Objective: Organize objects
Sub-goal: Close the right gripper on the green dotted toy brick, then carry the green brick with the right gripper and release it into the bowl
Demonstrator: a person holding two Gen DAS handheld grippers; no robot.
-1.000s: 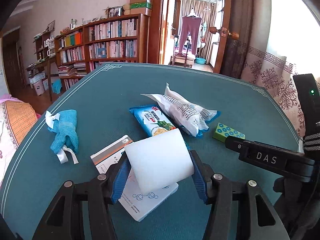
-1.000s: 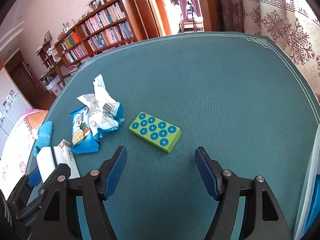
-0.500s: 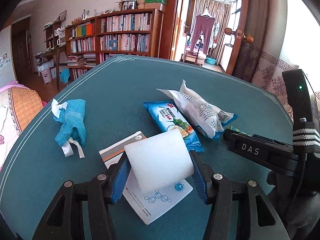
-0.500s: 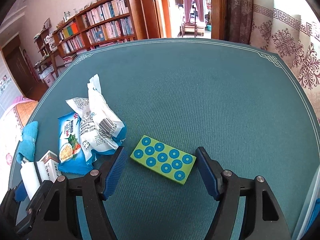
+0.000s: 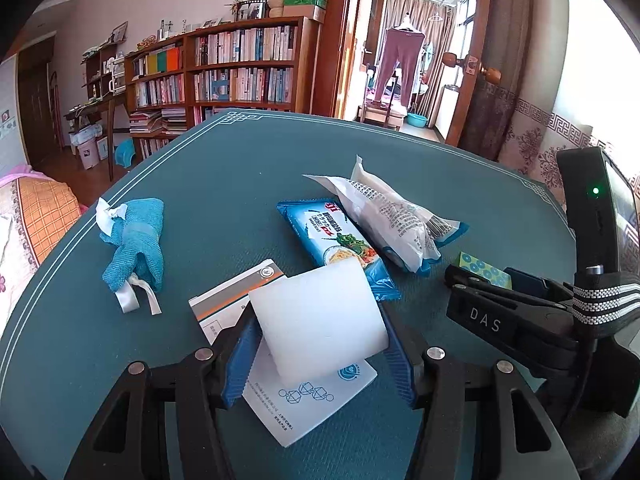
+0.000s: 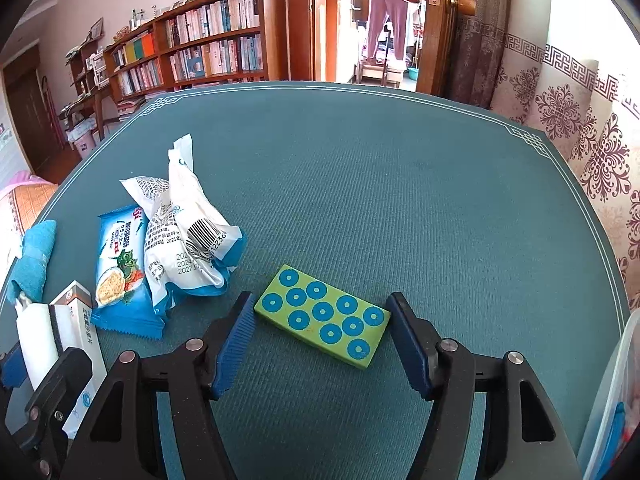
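My left gripper (image 5: 320, 344) is shut on a white foam block (image 5: 320, 320) and holds it above a white and orange box (image 5: 296, 392) on the teal table. My right gripper (image 6: 324, 328) is open, with its jaws on either side of a green block with blue rings (image 6: 324, 314) that lies flat on the table. The green block's corner also shows in the left wrist view (image 5: 480, 272), behind the right gripper's body. A blue cracker packet (image 5: 336, 244) and a white snack bag (image 5: 388, 220) lie together in the middle.
A blue cloth pouch (image 5: 136, 240) with white ribbon lies at the table's left. The snack bag (image 6: 188, 232) and cracker packet (image 6: 120, 268) sit just left of my right gripper. A clear plastic container edge (image 6: 616, 400) stands at the right. Bookshelves and a doorway lie beyond the table (image 6: 400, 180).
My right gripper has moved forward until the green block sits between its open jaws. My left gripper still holds the foam block and has shifted slightly over the box.
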